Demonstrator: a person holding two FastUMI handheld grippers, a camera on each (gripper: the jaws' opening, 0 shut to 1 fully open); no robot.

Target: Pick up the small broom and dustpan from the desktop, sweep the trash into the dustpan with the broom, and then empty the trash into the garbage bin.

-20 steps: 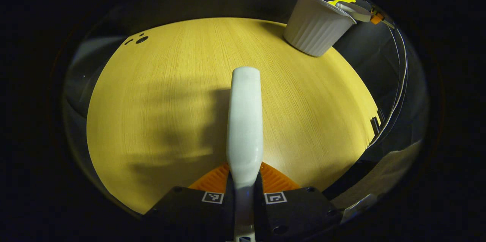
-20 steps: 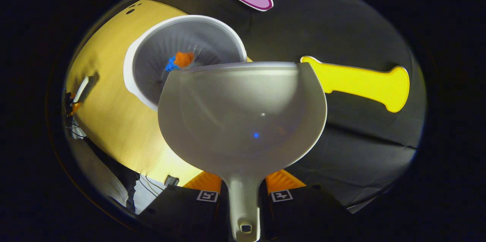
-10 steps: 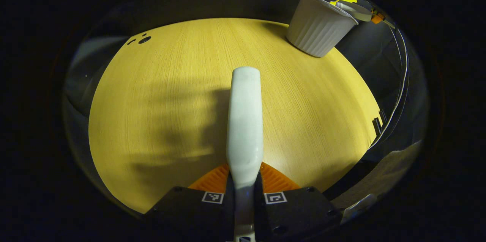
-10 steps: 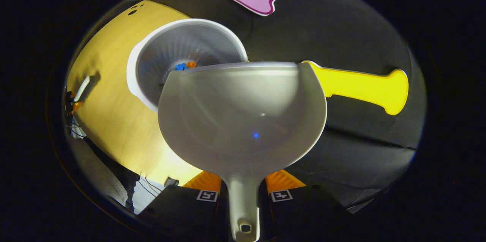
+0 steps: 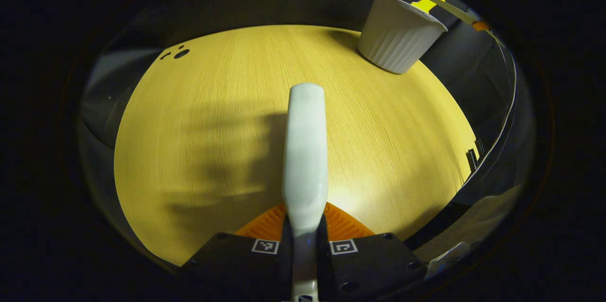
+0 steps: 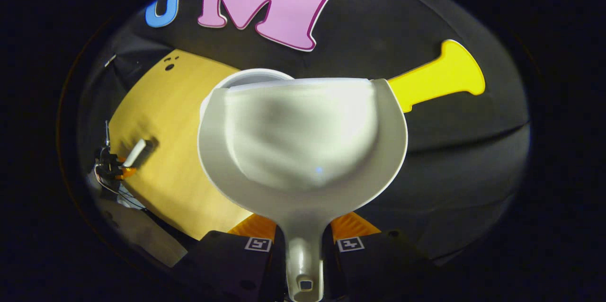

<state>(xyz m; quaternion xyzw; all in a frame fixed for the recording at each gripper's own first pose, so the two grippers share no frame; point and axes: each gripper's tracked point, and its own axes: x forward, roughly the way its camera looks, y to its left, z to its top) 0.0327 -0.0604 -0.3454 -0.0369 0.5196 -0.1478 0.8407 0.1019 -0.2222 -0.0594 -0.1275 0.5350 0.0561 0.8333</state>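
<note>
yellow wood-grain counter (image 5: pixel 227 117) under dim light, with broad soft shadows across its middle and three small dark holes (image 5: pixel 176 53) near the 10 o'clock edge in the left gripper view. black cloth wall behind, rising past the far edge. dark gap and a bit of grey floor past the counter's edge at 4 o'clock.

left tongs (image 5: pixel 304 233) clamped on the white broom handle (image 5: pixel 305 150), which runs straight up the middle of the left gripper view above the counter; bristles out of sight, so broom head impossible to judge. white ribbed garbage bin (image 5: pixel 397 32) upright on the counter at 1 o'clock, near the far corner, inside hidden from this angle. thin pale sliver beside the bin rim at 1 o'clock, too small to identify for sure.

right tongs (image 6: pixel 304 240) closed on the grey dustpan's (image 6: pixel 303 150) handle, pan face-on and covering most of the bin (image 6: pixel 255 75) behind it in the right gripper view, only an arc of white rim peeking at 11 o'clock. trash not discernible. far at 9 o'clock, small and blurred, the other tongs with the broom handle (image 6: pixel 135 153) over the counter.
</note>
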